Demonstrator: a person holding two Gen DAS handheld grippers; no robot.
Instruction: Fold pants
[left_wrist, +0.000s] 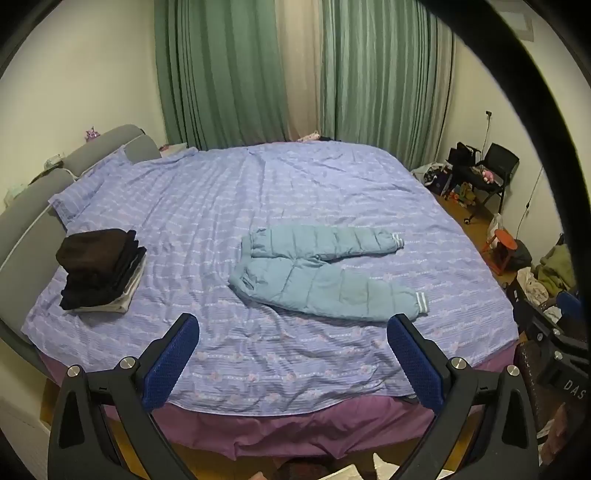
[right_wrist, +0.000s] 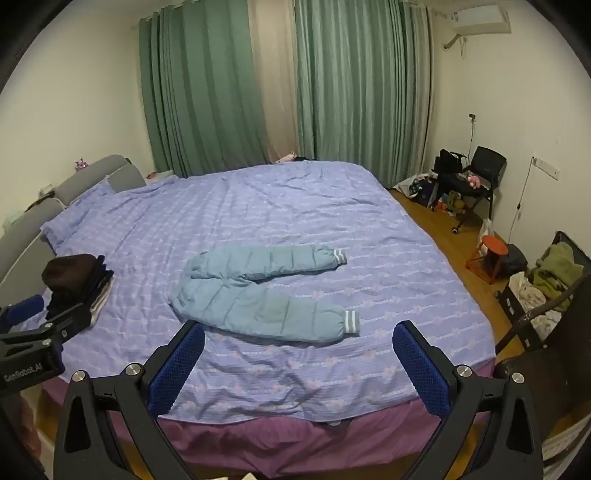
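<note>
Both the left gripper (left_wrist: 291, 325) and the right gripper (right_wrist: 299, 334) are held wide apart above the bed (left_wrist: 221, 192) edge, nothing gripped. Light-blue padded pants (left_wrist: 314, 273) are spread flat mid-bed, legs splayed; a stack of folded clothes (left_wrist: 99, 269) is seen well apart, near the headboard (left_wrist: 33, 221).

black gripper (left_wrist: 291, 325), blue textured pads (left_wrist: 171, 360), silver screws (left_wrist: 128, 362)

The pants (left_wrist: 321, 275) lie mid-bed (left_wrist: 184, 206), the clothes stack (left_wrist: 101, 269) to their left near the headboard (left_wrist: 33, 218).

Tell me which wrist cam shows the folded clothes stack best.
Left wrist: the whole stack sits unobstructed on the bed. In the right wrist view the left claw's body covers the stack's lower corner.
</note>
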